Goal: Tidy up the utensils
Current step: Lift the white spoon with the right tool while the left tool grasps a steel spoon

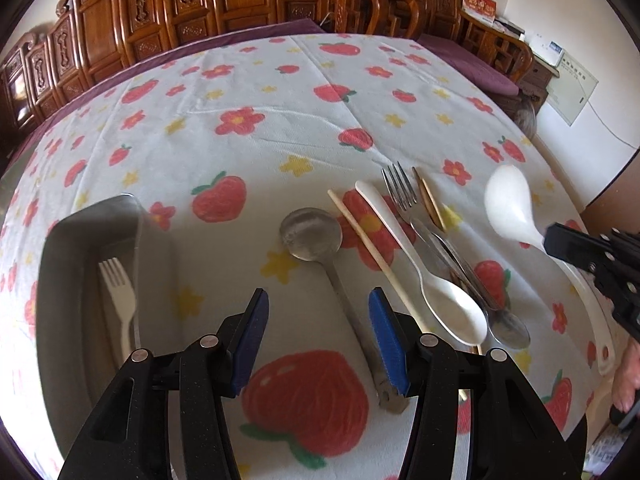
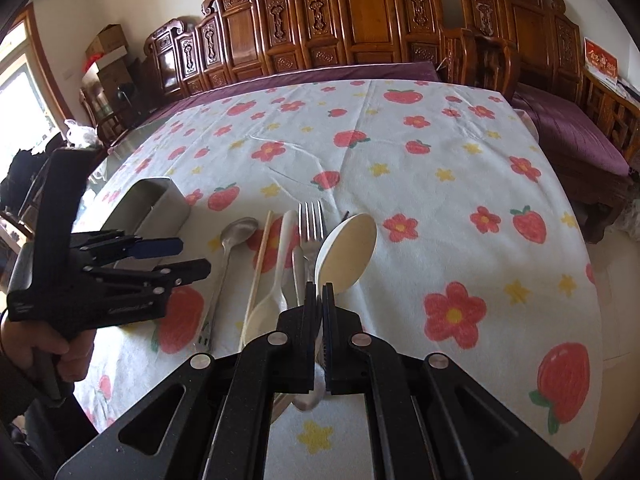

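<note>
A grey metal rectangular tray (image 1: 64, 264) sits on the strawberry-print desk (image 1: 260, 132), a white plastic fork (image 1: 120, 300) inside it. Right of the tray, the left gripper (image 1: 316, 340) hangs with jaws half open and empty around the handle of a steel ladle (image 1: 312, 236). Further right lies the remaining cutlery pile (image 1: 420, 240). Furthest from the tray, the right gripper (image 2: 320, 296) has its jaws clamped on a white plastic rice paddle (image 2: 348, 252), lifted clear. Best carry it level over the pile to the tray, lowering before release

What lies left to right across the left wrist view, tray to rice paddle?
Tray → white fork inside it → metal ladle → chopstick → white spoon → metal fork → rice paddle, held by the right gripper.
</note>
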The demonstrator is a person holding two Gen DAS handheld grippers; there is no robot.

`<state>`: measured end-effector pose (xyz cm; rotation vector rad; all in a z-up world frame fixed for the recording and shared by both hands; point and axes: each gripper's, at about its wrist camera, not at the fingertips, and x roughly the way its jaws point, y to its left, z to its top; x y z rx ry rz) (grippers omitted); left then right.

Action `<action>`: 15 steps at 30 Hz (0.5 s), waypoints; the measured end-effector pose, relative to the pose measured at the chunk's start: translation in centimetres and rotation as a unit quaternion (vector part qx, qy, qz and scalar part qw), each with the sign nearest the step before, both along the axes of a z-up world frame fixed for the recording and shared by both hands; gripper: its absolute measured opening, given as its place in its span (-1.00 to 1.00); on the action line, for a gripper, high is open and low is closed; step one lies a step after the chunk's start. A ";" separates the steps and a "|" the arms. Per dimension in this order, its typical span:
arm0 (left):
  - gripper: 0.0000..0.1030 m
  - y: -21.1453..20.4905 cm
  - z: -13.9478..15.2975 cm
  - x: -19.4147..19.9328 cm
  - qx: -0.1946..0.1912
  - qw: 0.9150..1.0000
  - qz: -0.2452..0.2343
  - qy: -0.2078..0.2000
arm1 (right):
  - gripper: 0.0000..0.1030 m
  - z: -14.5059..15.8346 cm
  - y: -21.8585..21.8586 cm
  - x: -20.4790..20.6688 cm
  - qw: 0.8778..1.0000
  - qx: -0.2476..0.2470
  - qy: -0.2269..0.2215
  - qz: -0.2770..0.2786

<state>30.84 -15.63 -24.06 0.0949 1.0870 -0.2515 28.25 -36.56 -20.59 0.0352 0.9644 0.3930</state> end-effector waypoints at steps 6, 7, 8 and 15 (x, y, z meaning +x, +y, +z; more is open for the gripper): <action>-0.20 -0.9 -1.9 1.5 0.012 1.000 0.010 0.021 | -0.93 -0.9 -1.0 -0.5 1.000 0.003 0.006 -0.008; -0.24 -1.0 -2.2 1.7 0.013 1.000 0.012 0.026 | -0.93 -1.0 -1.0 -0.5 1.000 0.004 0.007 -0.009; -0.28 -1.1 -2.2 1.8 0.016 1.000 0.014 0.020 | -0.93 -1.0 -1.1 -0.6 1.000 0.005 0.007 -0.009; -0.87 -0.8 -2.2 1.7 0.013 1.000 0.013 0.022 | -0.92 -0.9 -0.6 -1.2 1.000 0.009 0.007 -0.007</action>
